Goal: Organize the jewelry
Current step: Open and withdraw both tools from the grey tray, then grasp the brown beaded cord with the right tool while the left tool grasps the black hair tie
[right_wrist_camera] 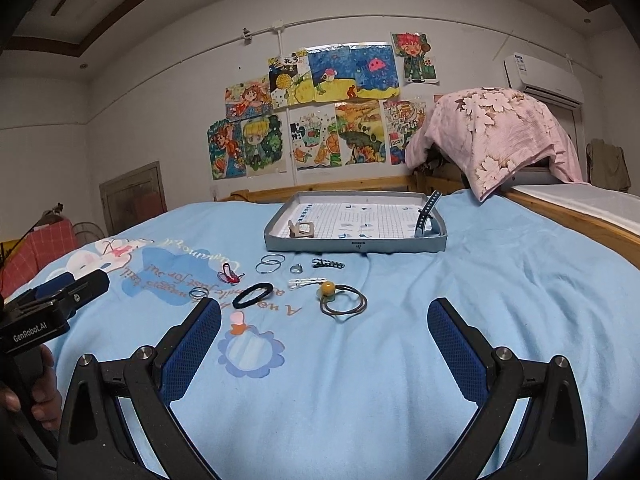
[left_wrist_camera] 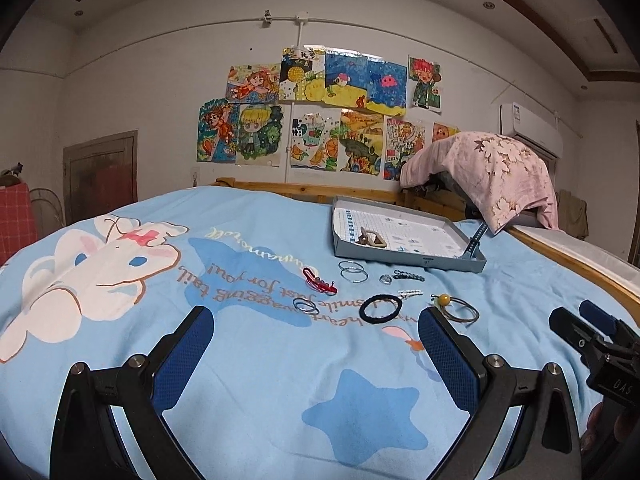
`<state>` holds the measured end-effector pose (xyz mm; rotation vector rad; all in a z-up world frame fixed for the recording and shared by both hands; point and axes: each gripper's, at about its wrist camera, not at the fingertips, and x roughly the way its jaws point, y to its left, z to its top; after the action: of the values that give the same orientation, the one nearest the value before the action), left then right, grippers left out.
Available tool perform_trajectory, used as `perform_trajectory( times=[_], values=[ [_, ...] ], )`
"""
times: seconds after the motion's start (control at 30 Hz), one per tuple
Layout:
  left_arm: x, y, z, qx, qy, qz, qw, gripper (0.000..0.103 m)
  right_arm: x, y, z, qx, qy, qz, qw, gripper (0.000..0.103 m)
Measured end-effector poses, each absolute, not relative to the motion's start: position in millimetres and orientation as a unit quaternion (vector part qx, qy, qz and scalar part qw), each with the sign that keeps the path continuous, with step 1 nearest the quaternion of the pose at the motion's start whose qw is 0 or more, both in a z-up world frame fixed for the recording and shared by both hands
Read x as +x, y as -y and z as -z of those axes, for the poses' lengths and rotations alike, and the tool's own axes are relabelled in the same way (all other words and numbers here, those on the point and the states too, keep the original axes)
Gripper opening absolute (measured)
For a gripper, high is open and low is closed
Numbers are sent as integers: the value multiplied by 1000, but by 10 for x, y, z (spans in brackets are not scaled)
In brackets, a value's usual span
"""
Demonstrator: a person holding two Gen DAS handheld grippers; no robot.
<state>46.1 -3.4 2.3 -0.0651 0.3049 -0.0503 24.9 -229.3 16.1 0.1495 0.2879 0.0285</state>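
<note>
Jewelry lies spread on the blue bedspread in front of a grey tray [left_wrist_camera: 404,259] [right_wrist_camera: 354,245]. The tray holds a beige clip [left_wrist_camera: 372,238] [right_wrist_camera: 301,230] and a blue strap [right_wrist_camera: 426,214]. On the spread lie silver bangles [left_wrist_camera: 353,271] [right_wrist_camera: 270,263], a red clip [left_wrist_camera: 319,280] [right_wrist_camera: 230,274], a black hair tie [left_wrist_camera: 380,309] [right_wrist_camera: 253,295], a yellow-bead hair tie [left_wrist_camera: 456,307] [right_wrist_camera: 342,298], a ring [left_wrist_camera: 385,279] [right_wrist_camera: 296,268], a dark chain [left_wrist_camera: 408,276] [right_wrist_camera: 328,263] and a white clip [right_wrist_camera: 306,282]. My left gripper [left_wrist_camera: 316,338] and right gripper [right_wrist_camera: 324,330] are open and empty, short of the items.
A wooden bed frame [right_wrist_camera: 580,220] runs along the right and far side. A pink floral cloth [left_wrist_camera: 492,172] covers something behind the tray. Drawings hang on the far wall. The other gripper shows at each view's edge [left_wrist_camera: 592,336] [right_wrist_camera: 60,300].
</note>
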Motion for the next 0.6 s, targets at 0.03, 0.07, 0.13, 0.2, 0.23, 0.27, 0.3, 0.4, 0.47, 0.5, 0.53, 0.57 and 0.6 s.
perform_trajectory(
  times=[0.03,0.07,0.13,0.2,0.23,0.27,0.3,0.4,0.47,0.5,0.53,0.57,0.6],
  values=[
    [466,39,-19,-31,-153,24,987,103,251,2287,-161,74,-143,-14,987,102],
    [477,43,-13,-30,-157,24,987,103,248,2288,-163,75,-143,-14,987,102],
    [509,43,-4,-31,-164,22,986,103,254,2292,-175,75,-140,-15,987,102],
    [564,42,-11,-34,-170,21,985,103,281,2299,-207,75,-138,-16,988,102],
    [591,40,-16,-35,-172,19,984,103,296,2307,-225,74,-135,-15,988,102],
    [619,35,-25,-40,-173,16,984,103,316,2318,-247,72,-133,-14,988,102],
    [637,31,-30,-46,-172,14,984,103,344,2323,-267,67,-129,-12,989,102],
    [730,20,-37,-59,-175,7,983,103,448,2330,-312,58,-126,-5,990,102],
    [808,33,-60,-52,-177,3,983,103,528,2344,-339,59,-124,-9,990,102],
    [838,41,-76,-48,-176,1,983,103,566,2349,-358,56,-121,-9,991,102],
    [873,42,-93,-44,-175,-1,984,103,604,2356,-379,52,-118,-10,992,102],
    [911,39,-109,-42,-175,-5,984,103,633,2361,-396,50,-116,-10,992,102],
    [948,35,-122,-41,-174,-11,984,103,672,2378,-410,49,-113,-8,992,102]
  ],
)
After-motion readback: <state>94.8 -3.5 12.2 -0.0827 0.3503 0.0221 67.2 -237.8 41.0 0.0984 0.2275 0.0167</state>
